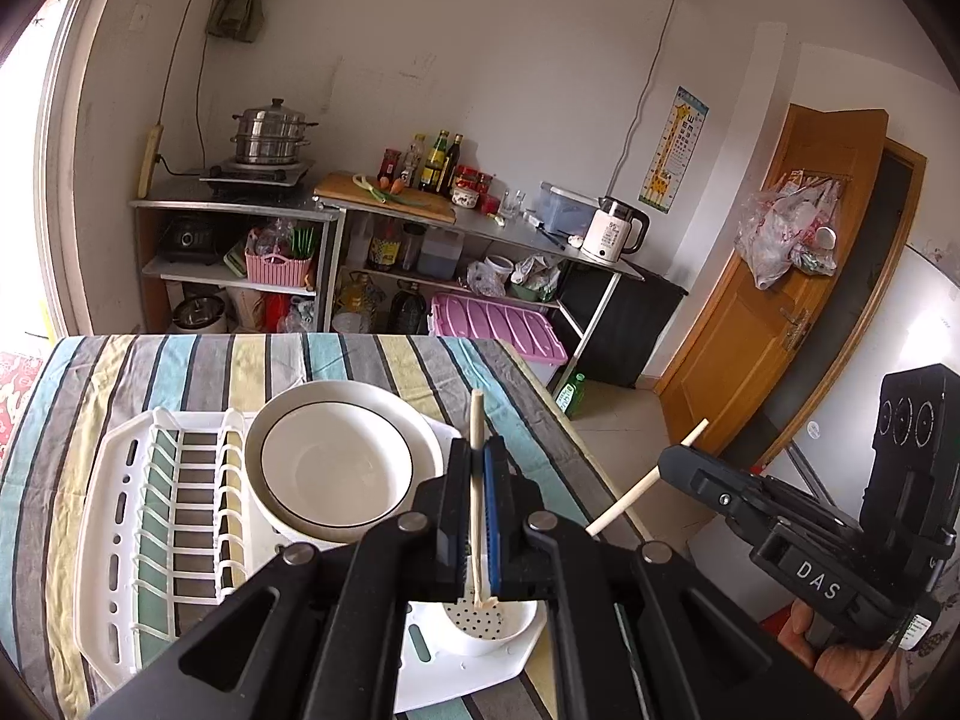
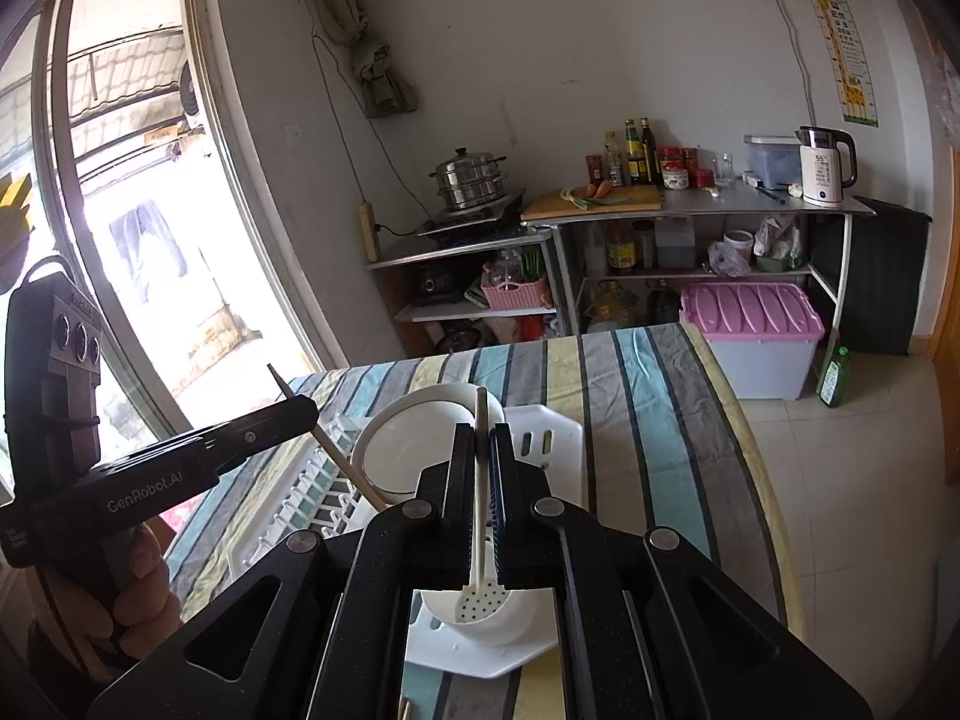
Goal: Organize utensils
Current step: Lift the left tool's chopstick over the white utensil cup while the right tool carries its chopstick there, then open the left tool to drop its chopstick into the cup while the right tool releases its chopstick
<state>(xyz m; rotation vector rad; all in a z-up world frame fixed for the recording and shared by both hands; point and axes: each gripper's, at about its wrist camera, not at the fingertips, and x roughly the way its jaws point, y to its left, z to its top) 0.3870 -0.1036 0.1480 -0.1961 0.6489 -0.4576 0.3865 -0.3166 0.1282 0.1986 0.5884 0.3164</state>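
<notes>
The left gripper (image 1: pixel 478 510) is squeezed shut on a chopstick (image 1: pixel 477 492). The stick stands almost straight up between its fingers. The right gripper (image 2: pixel 482 504) is squeezed shut on another chopstick (image 2: pixel 480 480), held the same way. Both sticks hang over a small white cup with holes (image 1: pixel 480 621) at the near corner of the white dish rack (image 1: pixel 120 516). White bowls (image 1: pixel 336 462) sit in the rack, just behind the cup. The rack sits on a striped tablecloth (image 1: pixel 78 396).
</notes>
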